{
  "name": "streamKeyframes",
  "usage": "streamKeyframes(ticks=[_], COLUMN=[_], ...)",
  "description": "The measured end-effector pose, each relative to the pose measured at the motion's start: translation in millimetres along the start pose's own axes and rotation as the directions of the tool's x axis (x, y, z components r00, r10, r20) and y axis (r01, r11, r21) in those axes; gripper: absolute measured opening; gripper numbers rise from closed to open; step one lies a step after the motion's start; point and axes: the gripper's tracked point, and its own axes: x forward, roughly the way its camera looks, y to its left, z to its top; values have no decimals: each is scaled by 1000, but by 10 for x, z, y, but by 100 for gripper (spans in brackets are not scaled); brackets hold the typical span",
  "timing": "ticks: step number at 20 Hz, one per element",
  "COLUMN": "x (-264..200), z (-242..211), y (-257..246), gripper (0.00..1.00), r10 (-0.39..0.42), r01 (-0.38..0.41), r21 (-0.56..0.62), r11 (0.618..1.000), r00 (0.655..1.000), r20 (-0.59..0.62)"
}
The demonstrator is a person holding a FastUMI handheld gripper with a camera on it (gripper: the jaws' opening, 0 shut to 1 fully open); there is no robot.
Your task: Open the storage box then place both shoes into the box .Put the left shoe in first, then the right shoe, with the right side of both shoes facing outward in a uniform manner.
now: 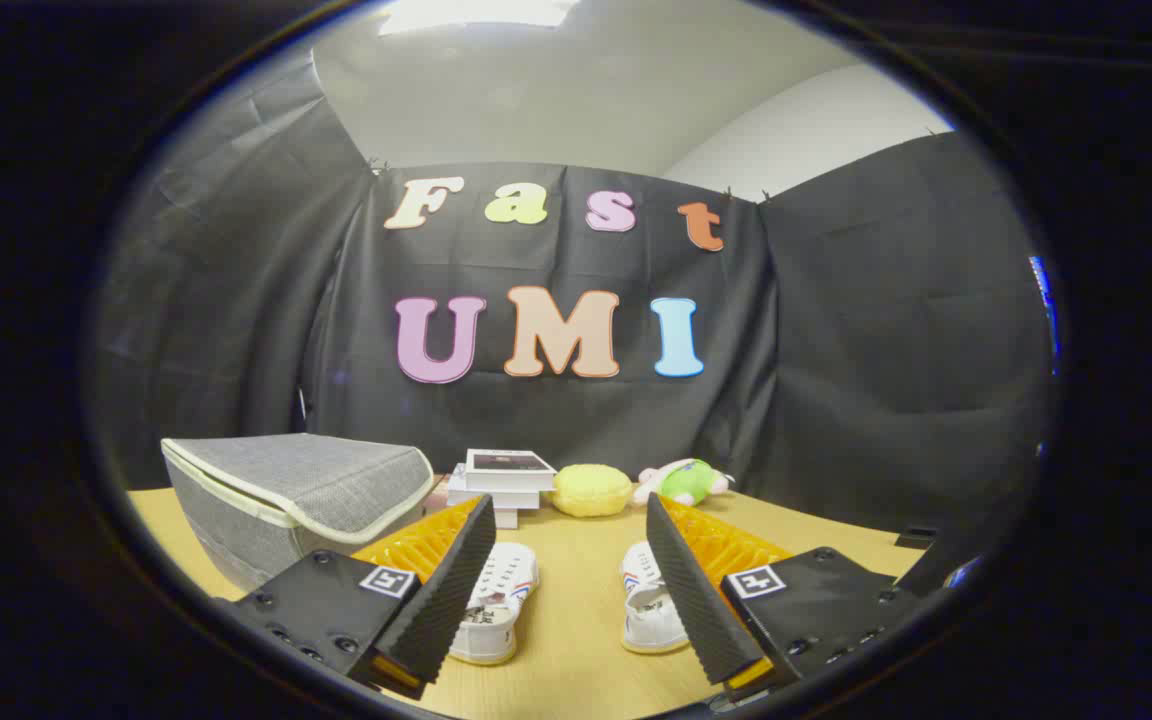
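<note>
Fingers: gripper (571, 590) spread wide, holding nothing, hovering above the bench (576, 650).
Shoes: left white shoe (496, 605) and right white shoe (648, 600) lie side by side on the bench between the fingers, long axes pointing away.
Storage box: grey fabric box (286, 495), lid closed, just beyond the left finger, left of the shoes.
Next move: likely swing left toward the lid.
Beyond: books (501, 480), yellow sponge (591, 490), plush toy (686, 482).

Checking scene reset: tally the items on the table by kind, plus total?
Shoes: 2 (one, other), between the open tool's fingers
Storage box: 1, lid closed
Stacked books: 1 pile
Yellow plush: 1
Green and pink plush: 1
Total: 6
</note>
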Motion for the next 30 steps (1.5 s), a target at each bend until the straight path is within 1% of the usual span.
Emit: streamKeyframes(ticks=[5, 9, 12, 17, 20, 25, 30], x=[20, 2, -39, -50, -45, -43, -79], z=[-65, -109, -83, -130, -115, -158, -88], y=[-49, -29, 54, 68, 161, 137, 203], gripper=[97, 97, 97, 97, 97, 98, 98], r10=[-43, -56, -30, -39, -17, -17, 4], r01=[43, 56, 30, 39, 17, 17, -4], r21=[-44, -68, -45, -31, -16, -20, 16], r11=[998, 996, 999, 999, 1000, 1000, 1000], r00=[999, 998, 1000, 999, 1000, 1000, 1000], r20=[2, -2, 6, 3, 16, 1, 14])
